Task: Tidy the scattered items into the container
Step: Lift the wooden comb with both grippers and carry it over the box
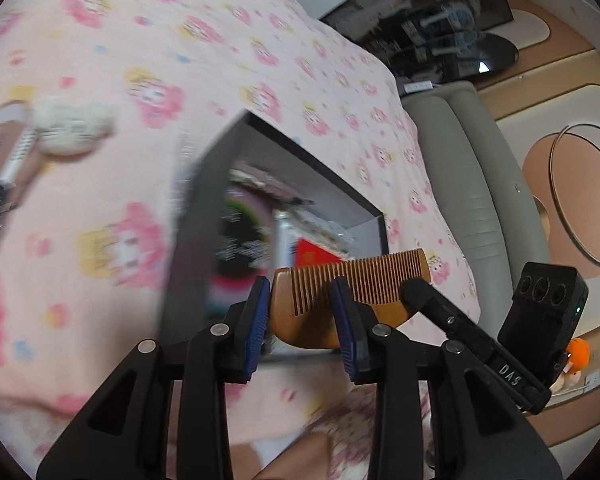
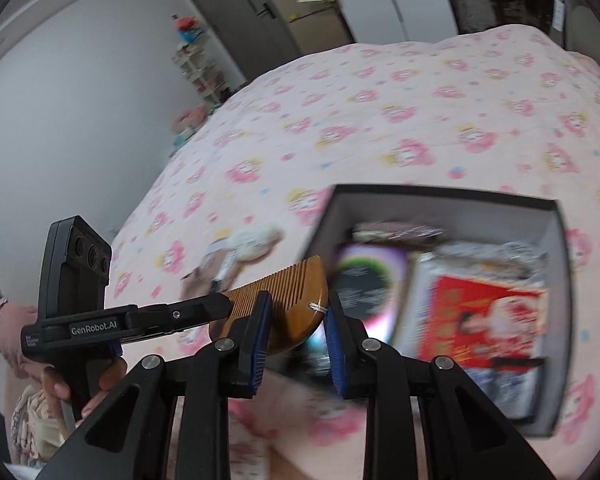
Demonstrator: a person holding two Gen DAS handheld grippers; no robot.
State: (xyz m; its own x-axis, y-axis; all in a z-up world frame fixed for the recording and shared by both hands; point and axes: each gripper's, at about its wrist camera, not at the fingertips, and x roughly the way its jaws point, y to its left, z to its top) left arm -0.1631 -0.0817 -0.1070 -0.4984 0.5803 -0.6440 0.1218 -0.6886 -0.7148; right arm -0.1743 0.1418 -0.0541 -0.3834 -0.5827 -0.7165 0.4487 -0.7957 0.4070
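A brown wooden comb point(image 1: 352, 284) is held in the air at the near edge of the black open box point(image 1: 188, 240). My left gripper point(image 1: 302, 322) has its blue pads on the comb's one end. My right gripper point(image 2: 296, 330) is on its other end point(image 2: 300, 300); the right gripper's finger point(image 1: 432, 304) shows by the comb in the left view, the left gripper's finger point(image 2: 196, 310) in the right view. The box point(image 2: 560, 280) holds a red printed packet point(image 2: 488, 324), a dark round-patterned packet point(image 2: 360, 288) and other items. A white fluffy item point(image 1: 72, 130) and a white-black tube point(image 1: 4, 176) lie on the bedspread.
The pink flowered bedspread point(image 2: 380, 120) covers the bed. A grey padded headboard point(image 1: 472, 208) and a dark glass shelf point(image 1: 440, 32) are past the bed's edge. A grey door point(image 2: 236, 24) and a small shelf rack point(image 2: 200, 72) stand by the far wall.
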